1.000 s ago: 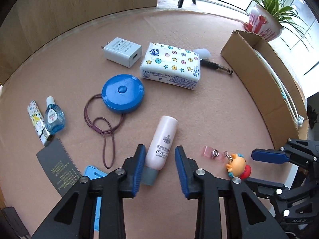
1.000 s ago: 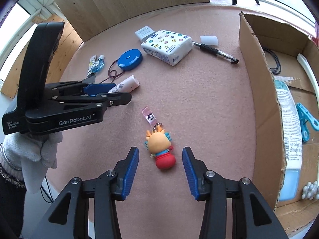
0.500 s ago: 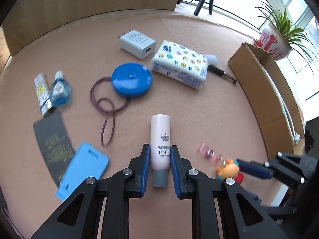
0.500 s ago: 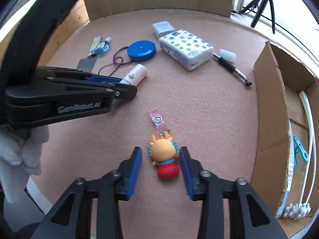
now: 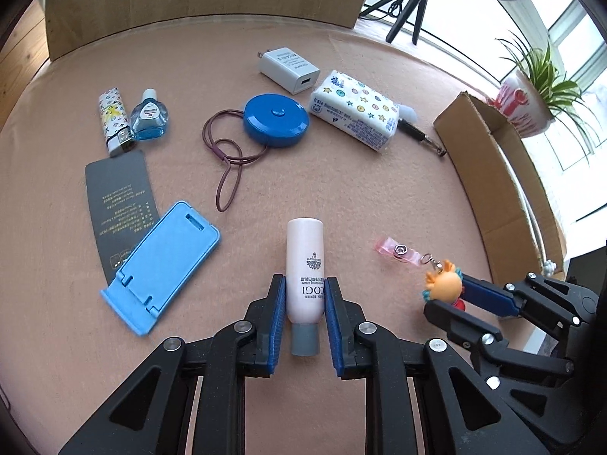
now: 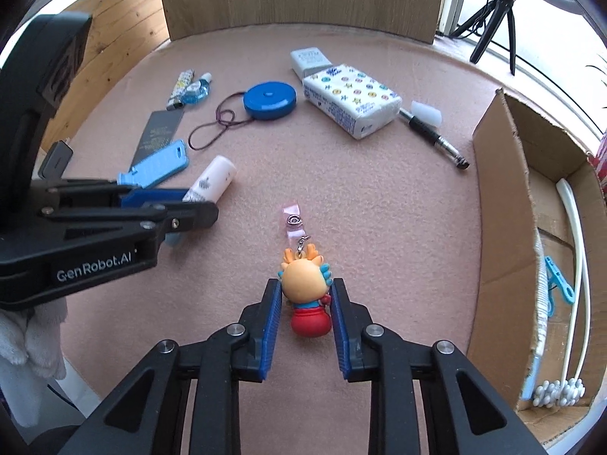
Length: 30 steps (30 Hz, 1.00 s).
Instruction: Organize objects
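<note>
My left gripper (image 5: 303, 295) is shut on a pale pink cream tube (image 5: 304, 265) with a grey cap, held just above the pink felt table; it also shows in the right wrist view (image 6: 212, 182). My right gripper (image 6: 306, 303) is shut on an orange-headed toy keychain (image 6: 306, 295) with a red body, its pink strap (image 6: 291, 222) trailing forward. The toy also shows in the left wrist view (image 5: 444, 284). An open cardboard box (image 6: 504, 197) stands at the right.
On the table lie a blue phone stand (image 5: 163, 261), a dark card (image 5: 117, 204), a lighter (image 5: 112, 121), a small blue bottle (image 5: 148, 119), a blue tape measure (image 5: 276, 119) with cord, a white charger (image 5: 290, 68), a tissue pack (image 5: 354, 110) and a pen (image 6: 436, 138).
Both grippers have closed, the left on the cream tube and the right on the toy keychain, and both have risen and pulled back, so more of the table shows.
</note>
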Motion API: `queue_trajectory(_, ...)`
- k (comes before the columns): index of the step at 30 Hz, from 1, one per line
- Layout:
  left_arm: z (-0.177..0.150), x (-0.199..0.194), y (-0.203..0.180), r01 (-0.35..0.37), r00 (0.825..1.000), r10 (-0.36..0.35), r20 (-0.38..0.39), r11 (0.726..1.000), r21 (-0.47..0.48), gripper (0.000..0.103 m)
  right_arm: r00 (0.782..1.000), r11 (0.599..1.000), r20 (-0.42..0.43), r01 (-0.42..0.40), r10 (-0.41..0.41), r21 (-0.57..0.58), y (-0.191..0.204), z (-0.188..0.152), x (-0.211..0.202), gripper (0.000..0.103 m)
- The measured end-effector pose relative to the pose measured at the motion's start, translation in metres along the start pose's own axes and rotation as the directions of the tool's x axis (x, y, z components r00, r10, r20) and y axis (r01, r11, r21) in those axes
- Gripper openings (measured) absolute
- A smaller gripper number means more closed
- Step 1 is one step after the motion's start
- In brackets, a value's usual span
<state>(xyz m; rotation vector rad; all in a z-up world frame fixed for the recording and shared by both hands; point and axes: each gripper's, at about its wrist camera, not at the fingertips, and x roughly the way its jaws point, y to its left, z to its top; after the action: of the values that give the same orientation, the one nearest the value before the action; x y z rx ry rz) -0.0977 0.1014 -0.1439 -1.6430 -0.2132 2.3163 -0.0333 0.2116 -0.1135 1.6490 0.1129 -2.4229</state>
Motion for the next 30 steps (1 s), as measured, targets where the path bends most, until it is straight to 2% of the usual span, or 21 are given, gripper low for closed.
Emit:
queue_trajectory(14, 0.009, -0.032, -0.025, 0.053, 0.997, -0.053, 0.060, 0.999, 0.005, 0.021, 0.996, 0.998, 0.086, -0.041, 0.036, 0.055, -0.018, 0.007, -0.035, 0.023)
queue_trajectory(24, 0.033, -0.047, -0.067, 0.104, 0.988, -0.108, 0.108, 0.994, 0.044, 0.021, 0.990, 0.995, 0.137, -0.046, 0.034, 0.084, -0.042, 0.006, -0.060, 0.023)
queue_trajectory(30, 0.052, -0.047, -0.103, 0.132, 0.982, -0.142, 0.125, 0.987, 0.087, 0.021, 0.984, 0.990, 0.176, -0.051, 0.027, 0.133, -0.071, 0.002, -0.079, 0.023)
